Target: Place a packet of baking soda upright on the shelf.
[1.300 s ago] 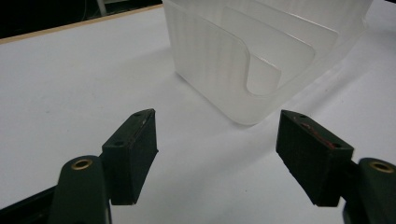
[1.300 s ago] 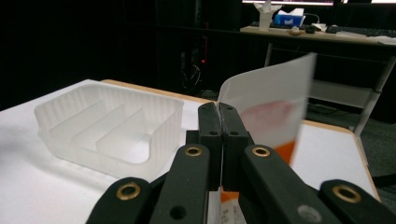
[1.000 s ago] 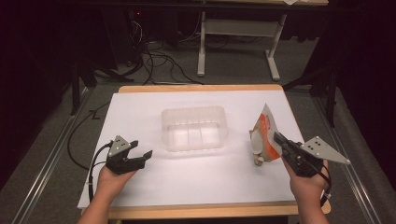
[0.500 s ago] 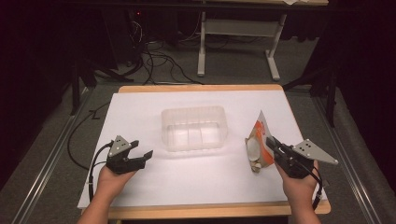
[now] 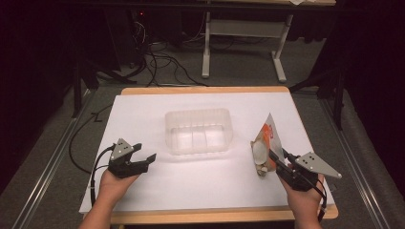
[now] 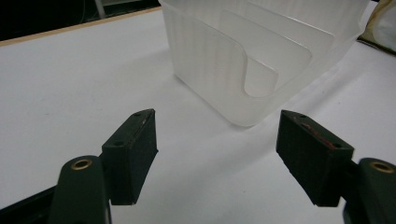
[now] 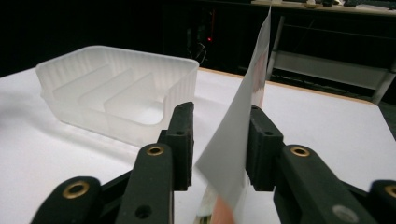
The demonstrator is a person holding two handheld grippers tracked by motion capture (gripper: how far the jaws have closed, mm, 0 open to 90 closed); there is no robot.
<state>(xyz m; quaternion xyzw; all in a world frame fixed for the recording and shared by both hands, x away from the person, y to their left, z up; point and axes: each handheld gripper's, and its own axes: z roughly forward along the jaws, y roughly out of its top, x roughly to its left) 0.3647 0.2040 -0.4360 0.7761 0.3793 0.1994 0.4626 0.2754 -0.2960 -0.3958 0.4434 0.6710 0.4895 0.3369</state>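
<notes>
Right gripper [image 5: 276, 161]: jaws have just been opening, pads apart with the snack packet [image 7: 236, 144] between them (packet stands on the table [image 5: 143, 109], right of the clear container [image 5: 198, 131]).

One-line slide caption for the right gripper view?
Right gripper fingers just opening around a snack pouch, ribbed translucent bin behind.

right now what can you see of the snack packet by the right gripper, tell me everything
The snack packet is a thin foil-like pouch, orange and white outside with a round pale patch, silvery grey on the face toward the right gripper's camera. It stands tilted on the white table cover, right of the clear plastic tray and apart from it. Its edge sits between the jaws of the right gripper, which have just been opening; one pad seems to touch it, the other stands clear.
</notes>
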